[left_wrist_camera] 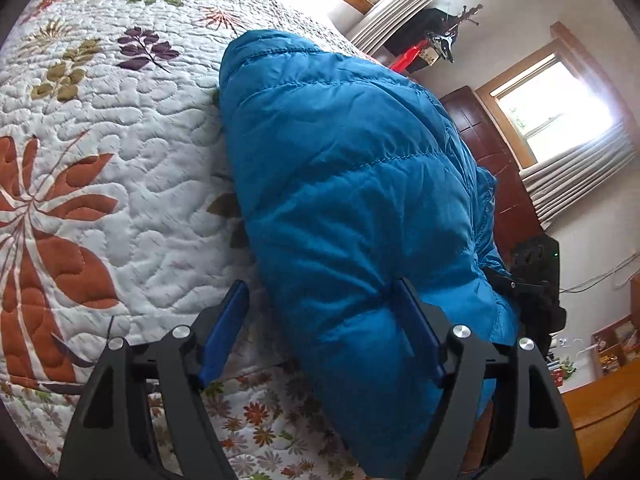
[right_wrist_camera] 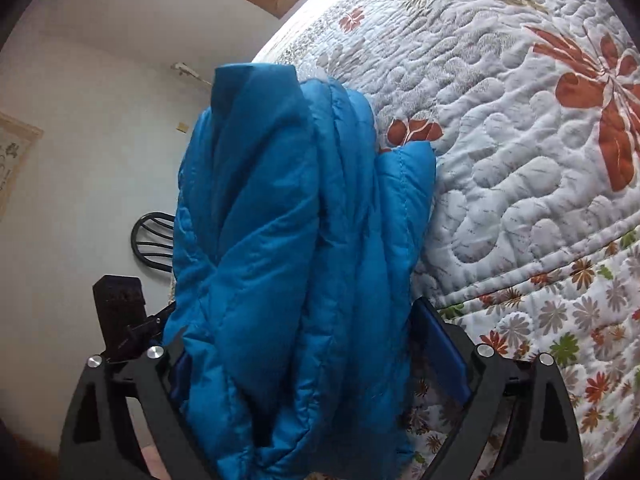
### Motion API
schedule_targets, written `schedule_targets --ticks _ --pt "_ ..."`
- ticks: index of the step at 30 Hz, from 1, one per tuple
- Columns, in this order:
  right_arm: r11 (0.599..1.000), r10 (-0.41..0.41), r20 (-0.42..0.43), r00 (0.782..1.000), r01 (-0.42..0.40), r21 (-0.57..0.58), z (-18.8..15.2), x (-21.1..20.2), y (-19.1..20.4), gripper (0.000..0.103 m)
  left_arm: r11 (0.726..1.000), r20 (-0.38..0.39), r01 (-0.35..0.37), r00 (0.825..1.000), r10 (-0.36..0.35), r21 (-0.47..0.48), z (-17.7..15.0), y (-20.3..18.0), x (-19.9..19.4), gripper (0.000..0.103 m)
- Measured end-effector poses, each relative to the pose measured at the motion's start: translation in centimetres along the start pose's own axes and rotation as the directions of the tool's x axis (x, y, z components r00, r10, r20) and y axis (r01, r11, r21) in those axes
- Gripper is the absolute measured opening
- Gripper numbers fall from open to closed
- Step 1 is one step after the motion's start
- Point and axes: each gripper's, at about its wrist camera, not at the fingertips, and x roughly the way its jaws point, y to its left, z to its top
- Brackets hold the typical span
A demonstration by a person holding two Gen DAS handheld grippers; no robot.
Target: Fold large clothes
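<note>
A blue quilted puffer jacket [left_wrist_camera: 352, 184] lies folded in a thick bundle at the edge of a bed, also in the right wrist view [right_wrist_camera: 288, 248]. My left gripper [left_wrist_camera: 320, 320] is open at the bundle's near end. Its right finger [left_wrist_camera: 416, 320] lies against the jacket and its left finger [left_wrist_camera: 226, 320] stands over the bare quilt. My right gripper [right_wrist_camera: 308, 344] is open too, with the jacket's folds filling the gap between its jaws. Its right finger [right_wrist_camera: 438, 344] shows beside the fabric, while the left one is mostly hidden behind it.
The bed carries a white floral quilt [left_wrist_camera: 120, 152] that stretches away from the jacket. Past the bed edge are a dark wooden door [left_wrist_camera: 492, 152], curtained windows [left_wrist_camera: 560, 104], a wooden floor [left_wrist_camera: 600, 412] and a black chair back [right_wrist_camera: 150, 240] by the wall.
</note>
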Motion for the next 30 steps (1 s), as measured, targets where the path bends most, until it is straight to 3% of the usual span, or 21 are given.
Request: schedule_targets --ticks 3,6,10,14,18,22,30 --pt "1.0 0.017 0.011 1.0 -0.017 -0.023 -0.2 0.1 0.0 0.093 0.987 -0.058 0.147 0.987 -0.151 -0.066 0.0 0.8 1.8 0.075" --pt "0.997 0.062 -0.003 0.998 -0.062 -0.054 -0.5 0.9 0.5 0.085 0.985 -0.04 0.165 0.985 -0.167 -0.045 0.0 0.3 2.4 0.074" --pt "0.992 0.094 0.019 0.995 -0.092 -0.087 -0.7 0.6 1.1 0.065 0.979 0.003 0.204 0.979 -0.204 -0.014 -0.2 -0.3 1.6 0.054" --pt "0.983 0.111 0.058 0.992 -0.101 -0.154 -1.1 -0.7 2.9 0.053 0.97 0.047 0.241 0.969 -0.241 0.017 -0.4 -1.0 0.7 0.046" --pt "0.965 0.131 0.078 0.988 -0.109 -0.237 0.0 -1.0 6.4 0.051 0.972 0.114 0.225 0.966 -0.232 0.065 0.6 -1.8 -1.6 0.046" --pt "0.941 0.148 0.073 0.986 -0.118 -0.316 3.2 0.1 10.6 0.051 0.976 0.186 0.197 0.96 -0.211 0.09 2.9 -1.4 -4.8 0.046" --pt "0.918 0.181 -0.012 0.983 -0.174 -0.358 11.9 8.7 17.0 0.051 0.993 0.312 0.098 0.943 -0.112 0.058 9.3 3.2 -10.0 0.046"
